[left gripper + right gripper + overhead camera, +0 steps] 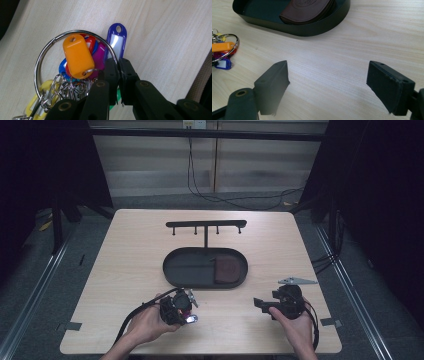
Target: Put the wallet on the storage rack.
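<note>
Left gripper view looks down its two black jaws, pressed together on the metal key ring point(40, 58) where the wire passes between the pads. An orange tag point(77, 56) hangs inside the loop, and a purple tag point(116, 41) lies flat on the wooden table point(170, 37) just beyond the jaw tips. Red, blue and magenta tags are mostly hidden behind the orange one, a yellow tag point(41, 101) is cut off at the lower edge, and the small split rings below blur into a tangle. A scrap of green under the jaws is too covered to identify.

From the high view, the left gripper point(186, 306) sits near the front edge of the table, left of centre, with the key bunch under it; a bright glare there washes out the tags. The right gripper point(260, 304) rests well apart on the right, and its jaws are hard to read from above.

The right gripper view settles it: both pads stand wide apart over bare wood with nothing between them. Beyond them, a dark oval tray point(294, 26) is cut off at the top edge, holding a brown leather pouch point(307, 8) only partly in frame. The key bunch peeks in at the left edge. A black hook stand point(206, 226) rises behind the tray.
</note>
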Action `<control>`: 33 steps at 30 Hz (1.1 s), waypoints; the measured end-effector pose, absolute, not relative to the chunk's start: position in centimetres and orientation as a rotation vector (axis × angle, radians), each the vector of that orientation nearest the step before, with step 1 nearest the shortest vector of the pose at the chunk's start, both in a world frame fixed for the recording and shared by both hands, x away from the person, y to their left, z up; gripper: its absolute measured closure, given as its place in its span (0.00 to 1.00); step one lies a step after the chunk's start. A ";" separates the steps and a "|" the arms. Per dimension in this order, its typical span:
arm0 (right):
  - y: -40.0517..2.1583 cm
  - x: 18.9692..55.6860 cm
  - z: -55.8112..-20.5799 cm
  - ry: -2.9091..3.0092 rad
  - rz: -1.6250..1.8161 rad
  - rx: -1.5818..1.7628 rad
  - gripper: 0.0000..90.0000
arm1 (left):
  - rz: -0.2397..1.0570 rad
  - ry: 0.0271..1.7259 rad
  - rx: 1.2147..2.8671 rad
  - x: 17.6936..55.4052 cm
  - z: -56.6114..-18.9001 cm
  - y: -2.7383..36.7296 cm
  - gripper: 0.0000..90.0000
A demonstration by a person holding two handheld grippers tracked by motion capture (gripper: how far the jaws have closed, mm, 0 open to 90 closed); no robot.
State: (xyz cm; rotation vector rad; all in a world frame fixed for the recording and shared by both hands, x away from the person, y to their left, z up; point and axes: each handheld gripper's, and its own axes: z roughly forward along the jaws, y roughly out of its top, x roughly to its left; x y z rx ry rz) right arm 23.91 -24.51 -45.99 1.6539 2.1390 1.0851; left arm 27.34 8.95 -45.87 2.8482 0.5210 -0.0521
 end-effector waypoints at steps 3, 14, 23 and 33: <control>-24.5 23.9 -46.0 2.139 1.086 1.653 0.20 | -0.087 0.564 2.799 27.7 -45.6 9.3 0.96; -24.5 24.0 -46.1 2.141 1.097 1.657 0.20 | -0.097 0.574 2.772 28.8 -42.3 10.5 0.97; -24.6 24.0 -46.0 2.132 1.106 1.658 0.20 | -0.025 0.580 2.838 29.2 -40.8 10.7 0.97; -24.6 24.0 -46.0 2.132 1.105 1.660 0.20 | 0.055 0.650 2.914 30.0 -38.9 10.6 0.98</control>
